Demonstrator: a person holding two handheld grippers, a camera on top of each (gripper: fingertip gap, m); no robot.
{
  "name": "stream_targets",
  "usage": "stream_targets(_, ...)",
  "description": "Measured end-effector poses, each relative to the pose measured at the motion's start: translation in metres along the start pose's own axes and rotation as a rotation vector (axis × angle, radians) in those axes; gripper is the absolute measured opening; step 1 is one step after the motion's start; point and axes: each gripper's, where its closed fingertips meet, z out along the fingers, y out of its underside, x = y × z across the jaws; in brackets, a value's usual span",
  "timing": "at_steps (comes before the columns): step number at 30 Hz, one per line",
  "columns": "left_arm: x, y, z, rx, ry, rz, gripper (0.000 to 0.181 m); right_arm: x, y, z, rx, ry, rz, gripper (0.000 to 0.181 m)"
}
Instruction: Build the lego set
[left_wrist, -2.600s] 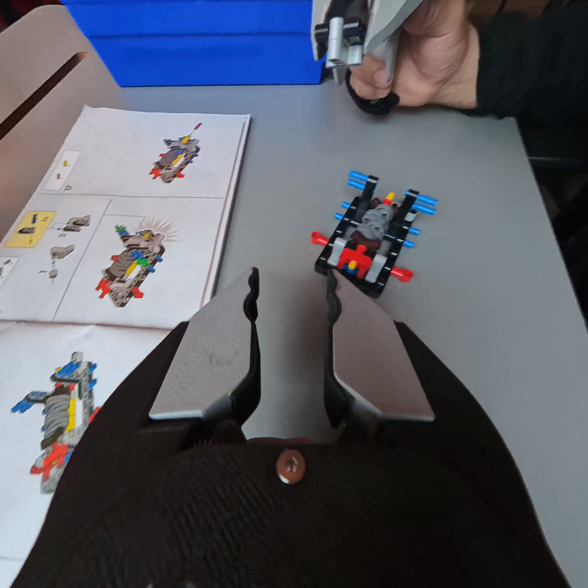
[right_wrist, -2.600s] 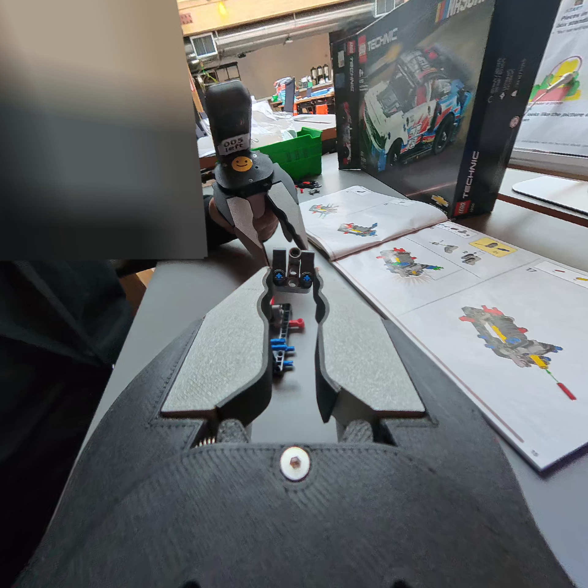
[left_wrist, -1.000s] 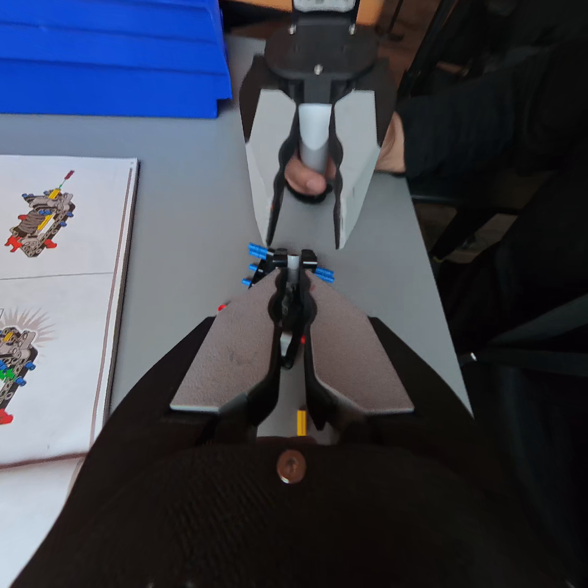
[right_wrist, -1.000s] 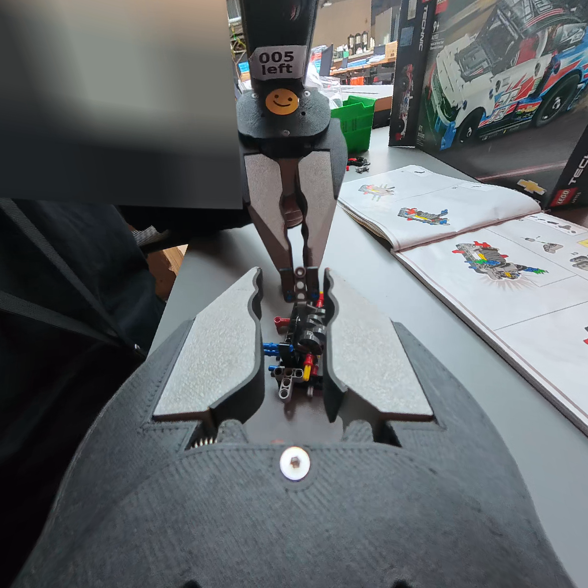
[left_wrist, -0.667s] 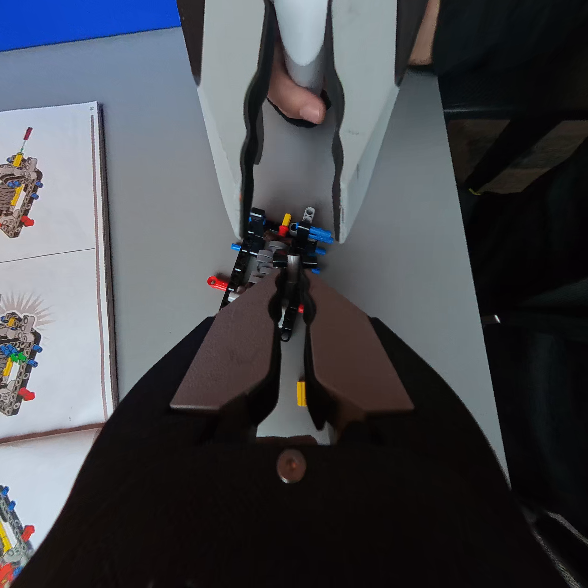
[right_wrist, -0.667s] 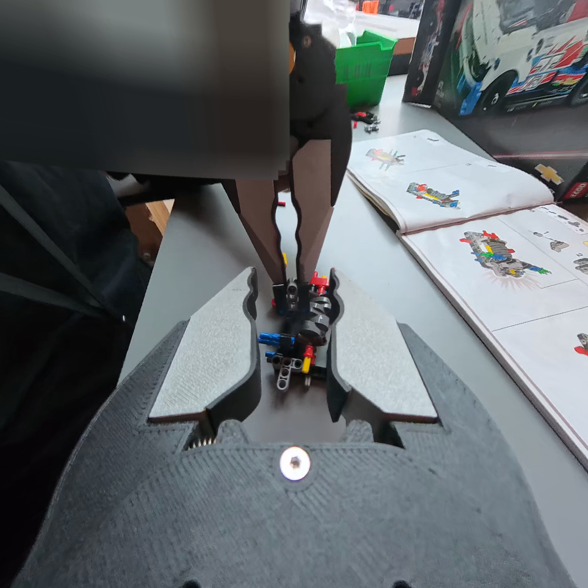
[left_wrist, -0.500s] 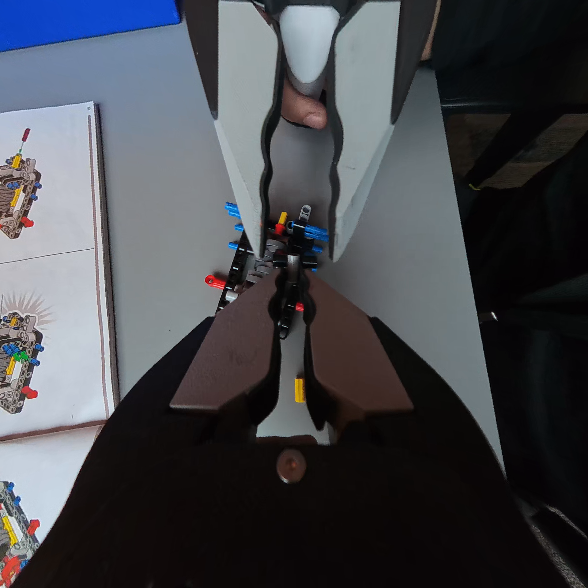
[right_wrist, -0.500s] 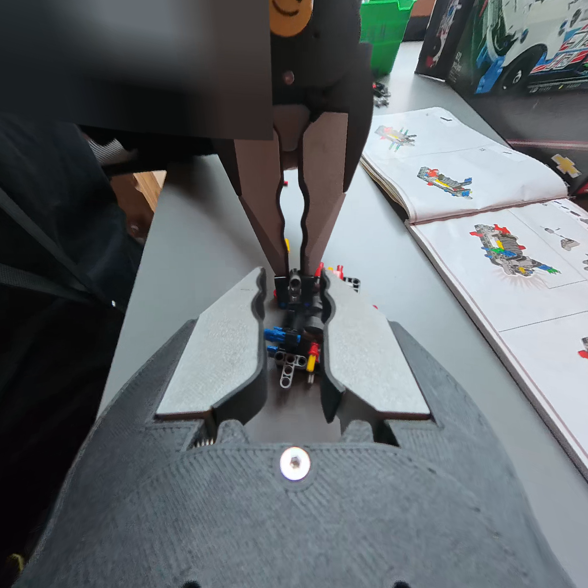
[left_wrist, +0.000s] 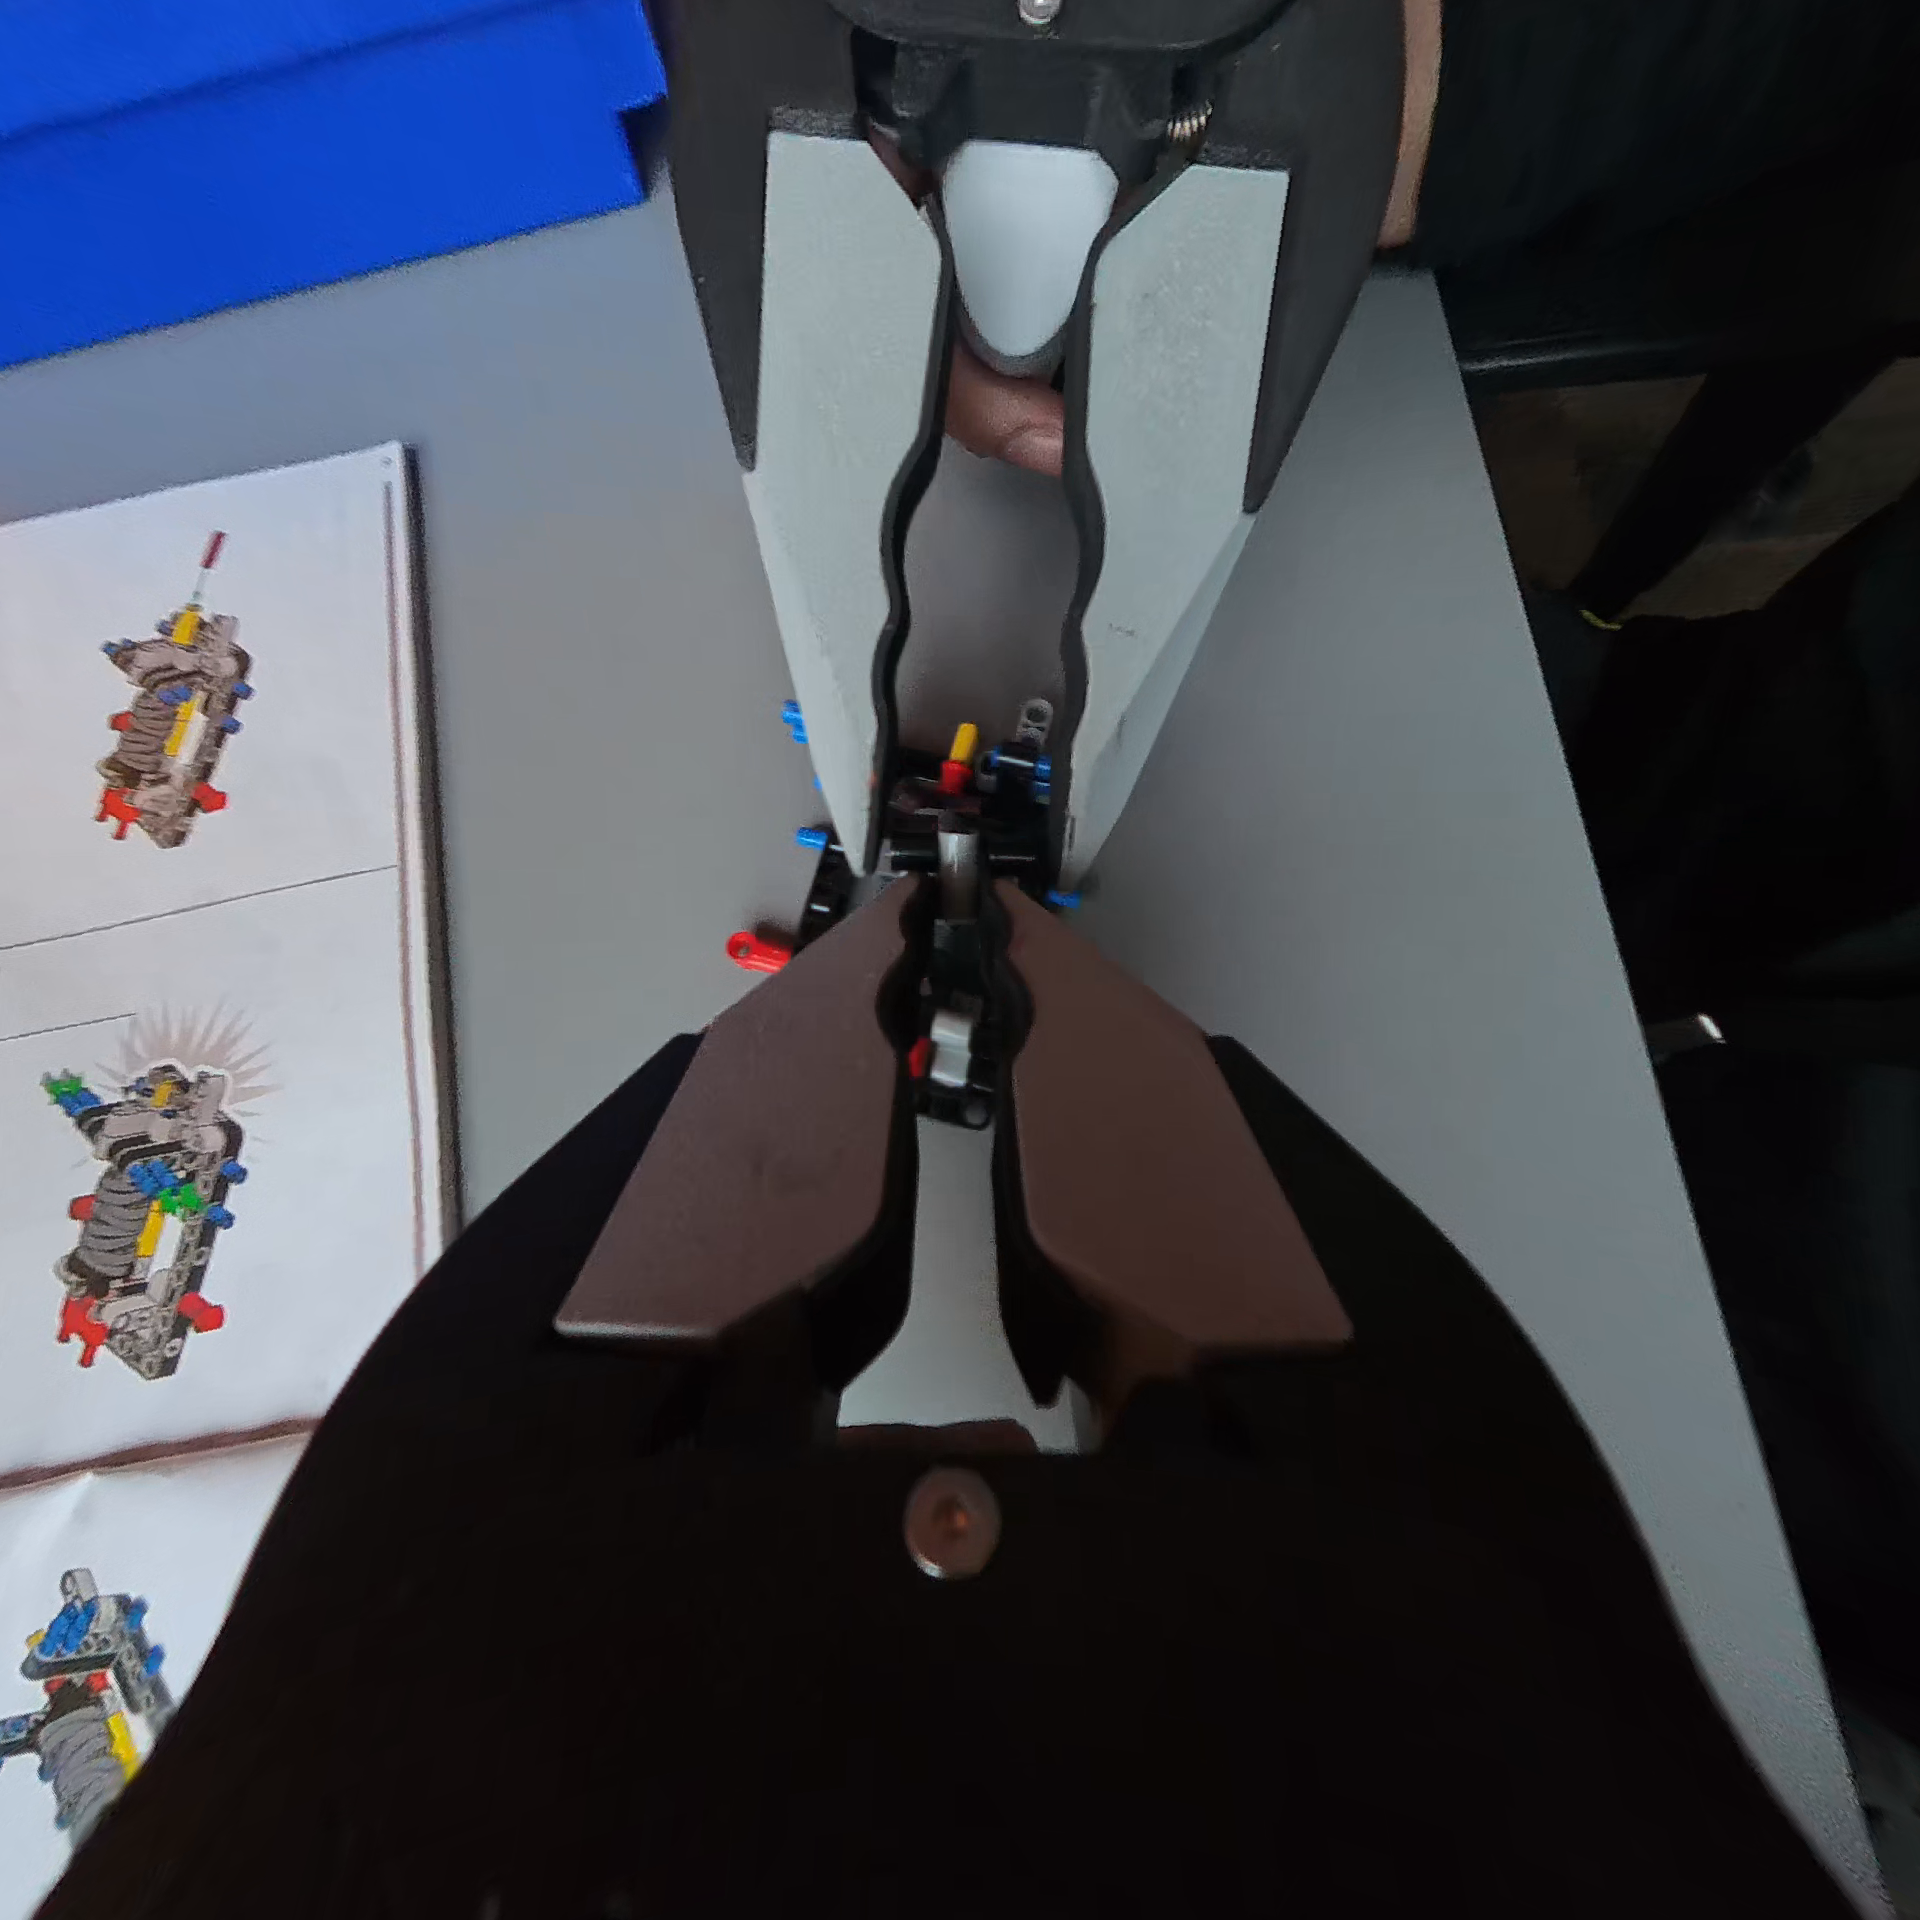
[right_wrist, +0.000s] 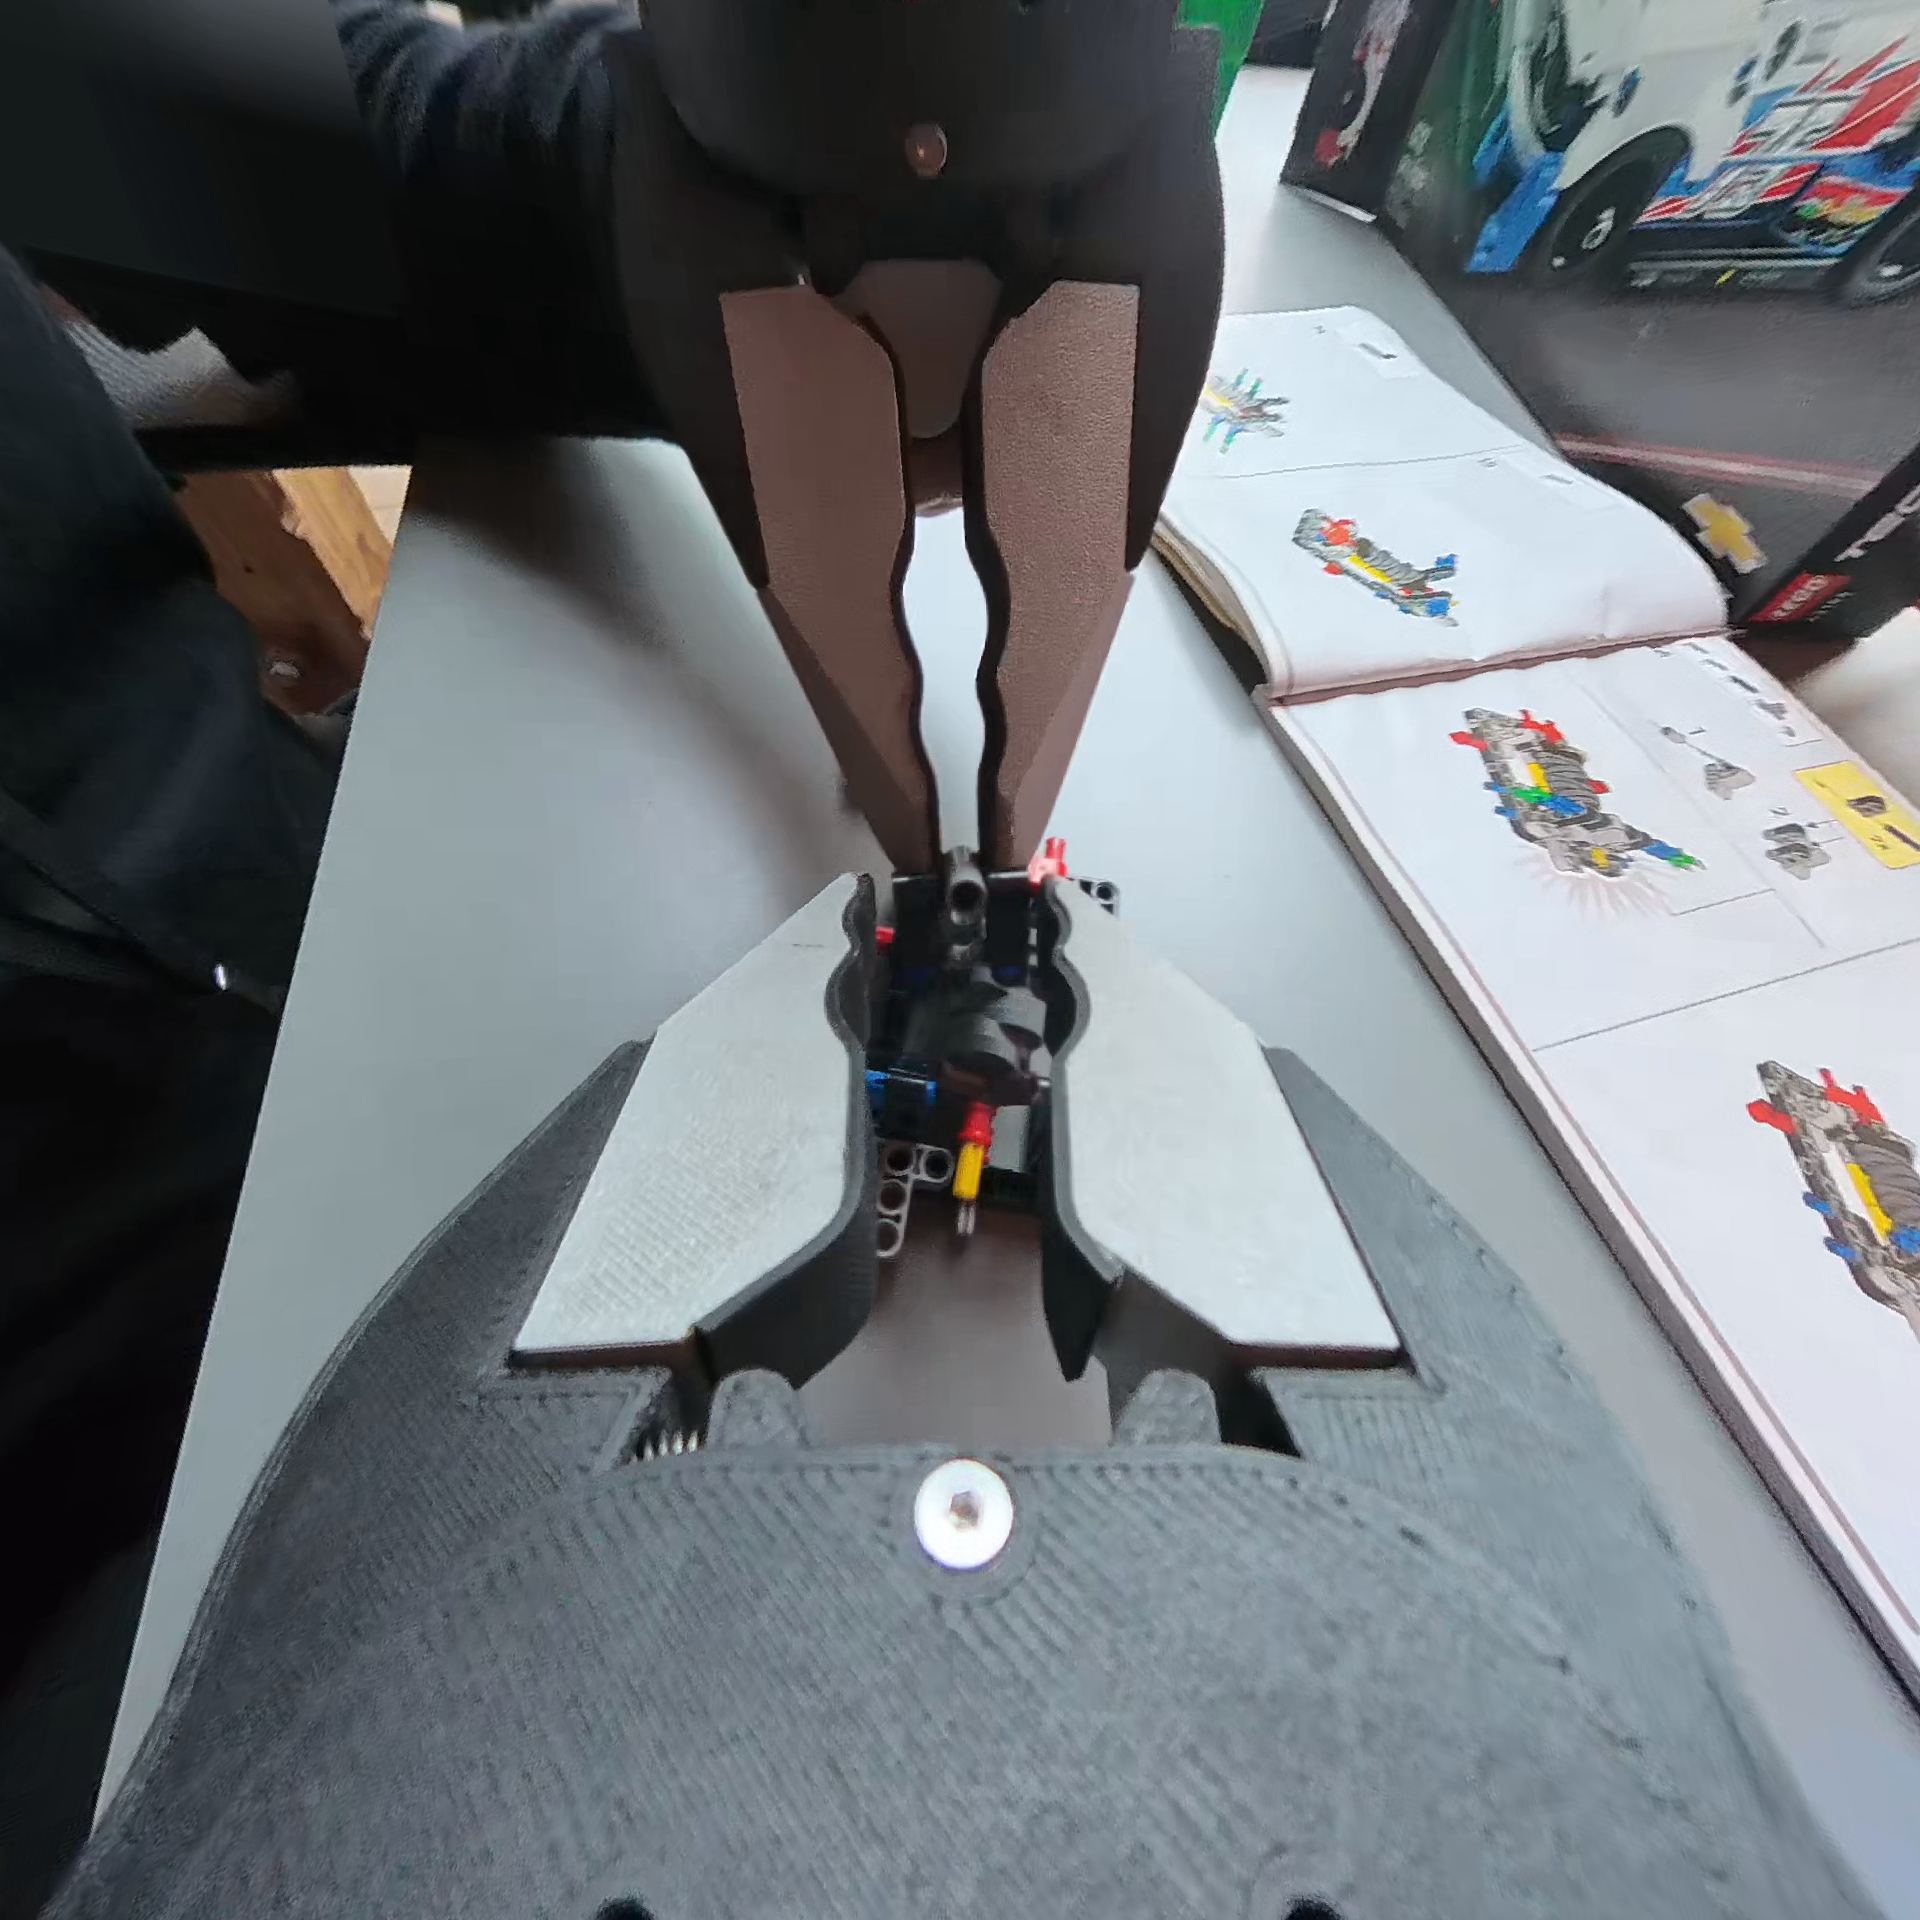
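The two tools meet tip to tip over the grey desk (left_wrist: 1299, 727). The left hand-held gripper (left_wrist: 956, 904) is nearly closed, pinching a small dark grey piece (left_wrist: 956, 862) at its tips. The right hand-held gripper (right_wrist: 961, 904) is partly closed around the lego model (right_wrist: 961, 1029), its fingers touching both sides. The model rests on the desk between them. An open instruction booklet (right_wrist: 1558, 883) lies to the right in the right wrist view, the set's box (right_wrist: 1662, 208) beyond it.

The left gripper (left_wrist: 958, 914) and right gripper (right_wrist: 961, 904) meet tip to tip, both jaws narrowed around a small part.
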Motion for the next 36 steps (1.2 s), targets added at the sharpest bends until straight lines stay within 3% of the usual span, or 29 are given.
stream_targets(10,-0.020,-0.007,-0.014,0.132,-0.010,-0.068,0.005,0.024,-0.010,-0.021,0.130,0.077,0.101,0.030)
stream_targets(36,-0.025,-0.008,-0.026,0.263,-0.011,0.035,0.005,0.023,-0.008,-0.020,0.119,0.091,0.078,0.027)
